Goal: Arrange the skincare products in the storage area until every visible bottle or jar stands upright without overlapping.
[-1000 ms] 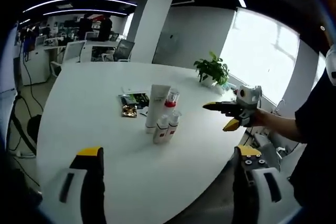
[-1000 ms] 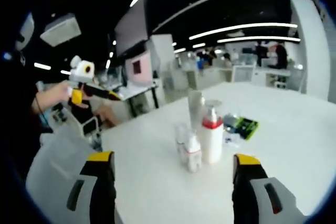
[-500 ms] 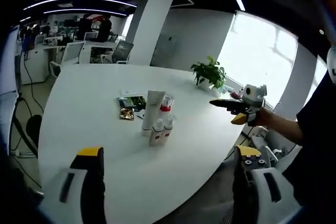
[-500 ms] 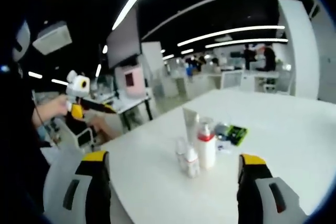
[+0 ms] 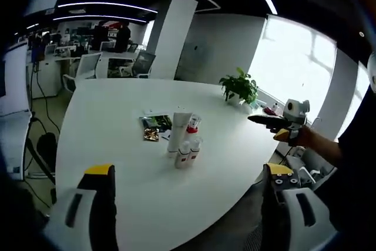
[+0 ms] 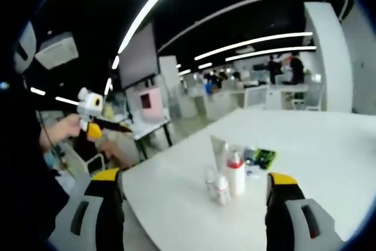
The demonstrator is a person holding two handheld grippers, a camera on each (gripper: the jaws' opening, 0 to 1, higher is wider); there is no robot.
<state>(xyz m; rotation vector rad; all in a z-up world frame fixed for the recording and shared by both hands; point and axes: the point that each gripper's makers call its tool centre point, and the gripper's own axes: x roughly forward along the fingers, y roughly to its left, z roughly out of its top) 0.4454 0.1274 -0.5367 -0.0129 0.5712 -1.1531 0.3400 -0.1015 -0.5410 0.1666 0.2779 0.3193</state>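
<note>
The left gripper (image 5: 187,180) is hanging over the near edge of the round white table (image 5: 106,116), its yellow-tipped jaws standing wide apart and gripping nothing; the right gripper (image 6: 192,189) is doing the same from the opposite side, jaws spread wide and empty, and in the left gripper view it is showing in a hand beyond the table's right edge (image 5: 281,124). Near the middle of the table the skincare products are standing upright in a tight cluster: a tall white tube (image 5: 178,130), a pump bottle with a red collar (image 5: 191,129) just beside it, and two small white bottles with red bands (image 5: 183,158) in front, so close that I cannot tell whether they are touching. In the right gripper view the same cluster is showing with the pump bottle (image 6: 236,171) at the right. Just behind the cluster, flat sachets (image 5: 154,126) in green and gold are lying on the tabletop. Farther off, a potted plant (image 5: 238,86) is sitting by the bright window, and beyond are a white pillar (image 5: 170,33), office chairs and desks under long ceiling light strips
</note>
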